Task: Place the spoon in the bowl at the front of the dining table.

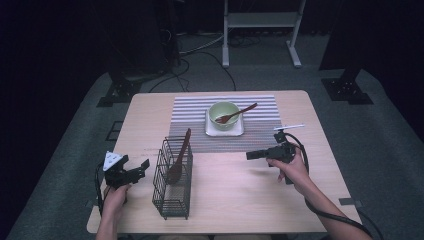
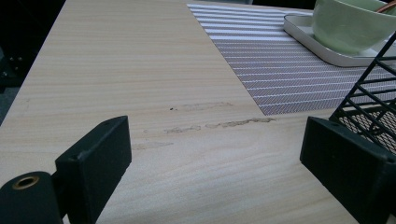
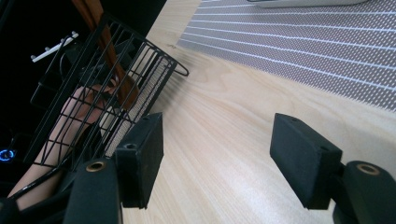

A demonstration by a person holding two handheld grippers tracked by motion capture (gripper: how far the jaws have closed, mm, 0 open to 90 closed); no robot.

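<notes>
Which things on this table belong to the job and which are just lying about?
In the job: black wire utensil rack, dark wooden spoon standing in it, open left gripper, open right gripper.
Lying about: pale green bowl holding a wooden spoon, white square tray, striped grey placemat.

The pale, light-grained wooden table top (image 1: 240,185) carries a rectangular woven placemat (image 1: 260,135) toward twelve o'clock, striped in grey and white, the stripes broad and white at the far edge and thinner and greyer nearer. On it sits a white square tray (image 1: 239,132) holding a pale green glazed bowl (image 1: 223,114), with a reddish-brown wooden spoon (image 1: 237,114) resting in the bowl. At about seven o'clock stands a black wire-mesh basket (image 1: 172,197); a dark brown wooden spatula (image 1: 179,160) stands in it. Both grippers, left gripper (image 1: 145,165) and right gripper (image 1: 249,155), are matte black, with brass-coloured rings at the jaw pivots in the gripper views. The floor (image 1: 380,150) is grey-green.
</notes>
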